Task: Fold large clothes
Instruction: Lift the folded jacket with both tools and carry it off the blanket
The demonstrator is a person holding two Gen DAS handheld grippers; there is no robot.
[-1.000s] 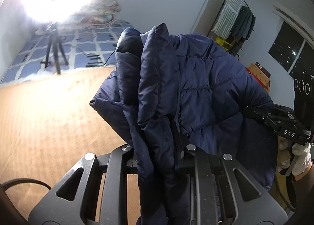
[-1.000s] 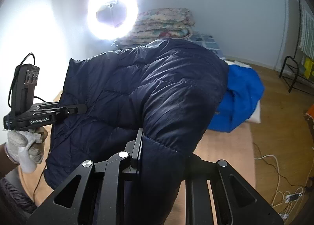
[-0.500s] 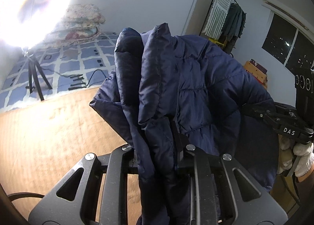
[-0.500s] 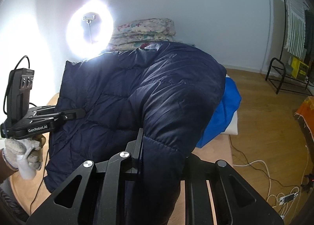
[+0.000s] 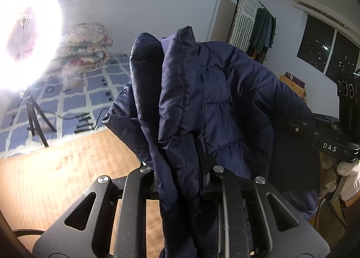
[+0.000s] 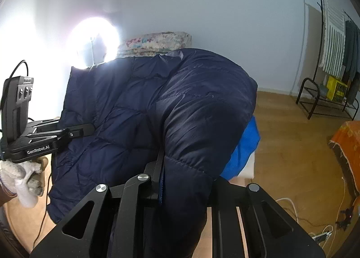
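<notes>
A navy blue puffer jacket [image 5: 225, 100] hangs in the air between both grippers. My left gripper [image 5: 180, 156] is shut on a bunched edge of it, which stands up over the jaws. My right gripper [image 6: 184, 159] is shut on another thick quilted part of the jacket [image 6: 157, 112]. The right gripper shows at the right of the left wrist view [image 5: 324, 143], and the left gripper at the left of the right wrist view [image 6: 49, 136]. The fingertips are hidden by fabric in both views.
A ring light on a tripod [image 5: 29, 40] glares at the left. Folded floral quilts [image 5: 87, 44] lie on a blue checked mat [image 5: 74, 98]. A bright blue garment [image 6: 245, 150] lies under the jacket. A clothes rack [image 6: 333, 55] stands at the right. Cables [image 6: 326, 233] lie on the wooden floor.
Both grippers, still shut on the jacket, have lifted and tilted up, so the background has slid down and the ring light has shifted. The grips have not changed.
</notes>
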